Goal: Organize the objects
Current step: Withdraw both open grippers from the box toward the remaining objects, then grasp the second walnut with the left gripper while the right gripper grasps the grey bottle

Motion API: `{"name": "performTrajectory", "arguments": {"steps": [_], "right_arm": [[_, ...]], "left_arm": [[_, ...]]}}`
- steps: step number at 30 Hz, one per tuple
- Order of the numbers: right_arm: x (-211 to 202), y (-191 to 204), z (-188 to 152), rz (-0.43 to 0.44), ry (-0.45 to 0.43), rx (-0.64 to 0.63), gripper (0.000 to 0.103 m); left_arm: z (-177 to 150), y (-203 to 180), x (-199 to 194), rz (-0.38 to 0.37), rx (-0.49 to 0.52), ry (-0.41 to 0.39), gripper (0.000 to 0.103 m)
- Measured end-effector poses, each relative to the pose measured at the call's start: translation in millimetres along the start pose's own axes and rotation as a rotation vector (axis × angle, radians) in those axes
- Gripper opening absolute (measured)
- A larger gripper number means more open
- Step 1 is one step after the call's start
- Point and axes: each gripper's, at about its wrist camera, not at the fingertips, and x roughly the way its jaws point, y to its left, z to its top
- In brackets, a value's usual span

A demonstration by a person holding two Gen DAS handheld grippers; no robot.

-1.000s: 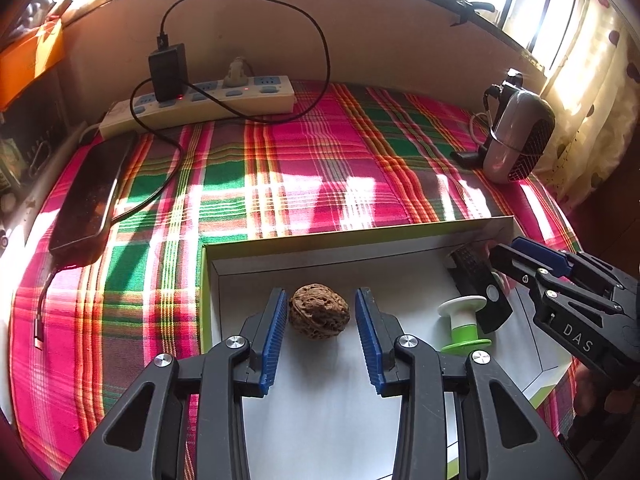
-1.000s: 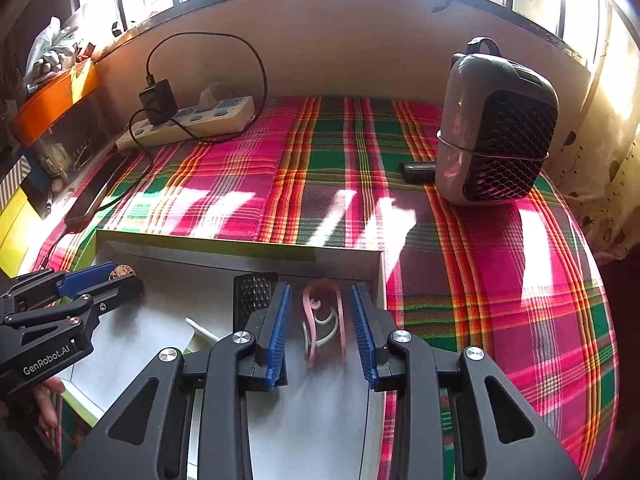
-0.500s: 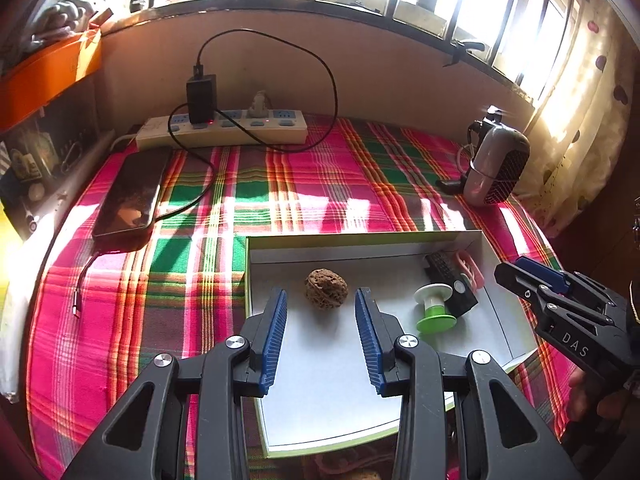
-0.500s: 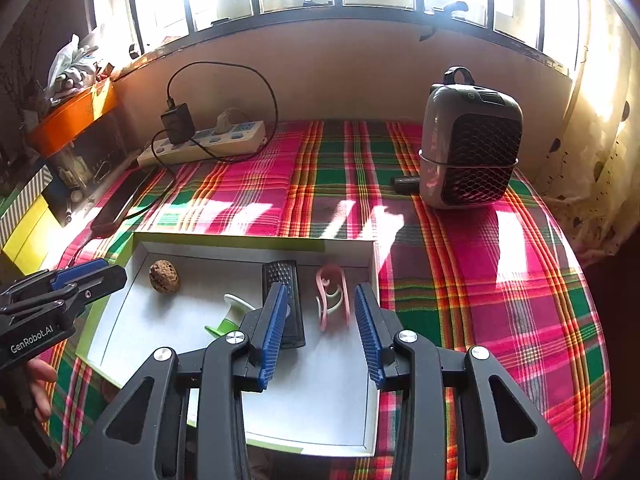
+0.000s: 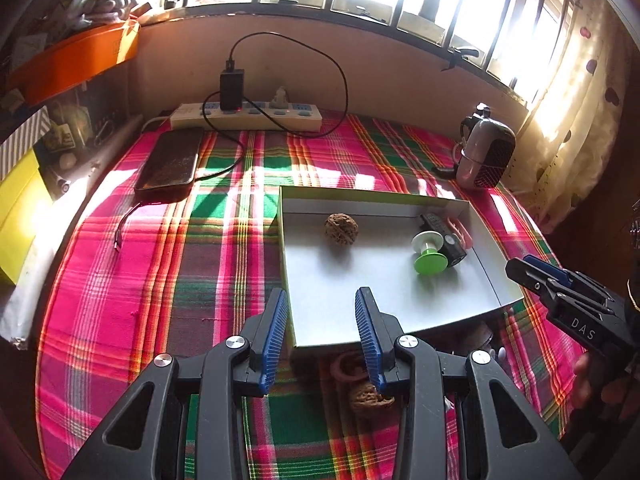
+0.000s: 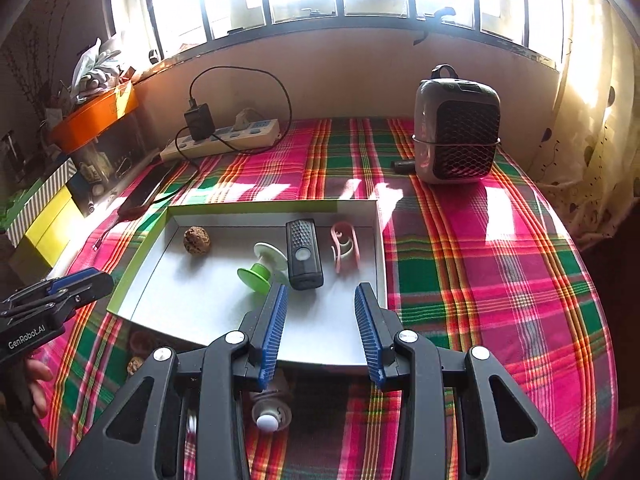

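A plaid-covered worktop [image 6: 480, 248] holds a shallow white tray [image 6: 160, 236] at its centre. Inside the tray, from left to right, lie a walnut [image 6: 196, 241], a green spool [image 6: 256, 275], a black remote [image 6: 303, 253] and a pink clip [image 6: 344, 245]. The left hand-held gripper [image 5: 320, 332] hovers open and empty over the tray's near left corner; the right hand-held gripper [image 6: 320, 328] hovers open and empty over its near edge

White letters "DAS" stand on the black body of the right gripper [image 5: 532, 276], seen from the left wrist. "GenRobot.AI" stands in white on the left gripper [image 6: 76, 286], seen from the right wrist.
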Motion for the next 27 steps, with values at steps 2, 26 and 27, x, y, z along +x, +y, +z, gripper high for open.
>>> {"name": "performTrajectory", "arguments": {"steps": [2,26,27], "right_arm": [[-3.8,1.4,-7.4,0.011,0.003,-0.005,0.037],[-10.3,4.3,-65.5,0.109,0.058,-0.024,0.058],[-9.5,5.0,-66.0,0.112,0.063,-0.026,0.058]], "left_arm": [[-8.8,0.5,-4.0,-0.018,0.0,0.002,0.034],[-57.2,-17.1,6.4,-0.094,0.006,0.104,0.034],[-58.0,-18.0,7.8,-0.092,0.008,0.11,0.034]]}}
